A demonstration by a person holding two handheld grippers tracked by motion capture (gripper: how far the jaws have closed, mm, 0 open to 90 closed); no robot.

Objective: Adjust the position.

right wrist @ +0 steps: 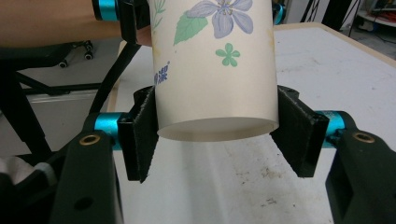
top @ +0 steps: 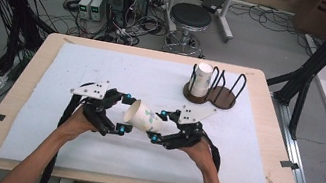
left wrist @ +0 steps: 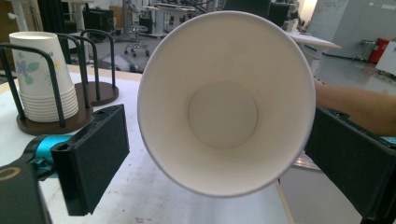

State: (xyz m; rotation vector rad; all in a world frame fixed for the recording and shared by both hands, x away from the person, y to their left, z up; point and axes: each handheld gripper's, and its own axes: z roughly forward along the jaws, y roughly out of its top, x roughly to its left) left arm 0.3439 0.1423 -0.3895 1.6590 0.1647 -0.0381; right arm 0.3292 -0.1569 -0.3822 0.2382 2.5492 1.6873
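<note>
Black jaws of the right tool (right wrist: 215, 135) clamp the paper cup (top: 143, 117) near its base, above the tabletop (top: 35, 114). Cup lies sideways, long axis running tool to tool, mouth facing the left tool (left wrist: 215, 158), whose wide jaws flank the rim without touching.

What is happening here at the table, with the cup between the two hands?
A person holds a paper cup on its side above the white mat. The right tongs are shut on the cup's base end. The left tongs stand open around its mouth, not visibly pressing. A stack of cups sits in the wire holder farther back.
</note>
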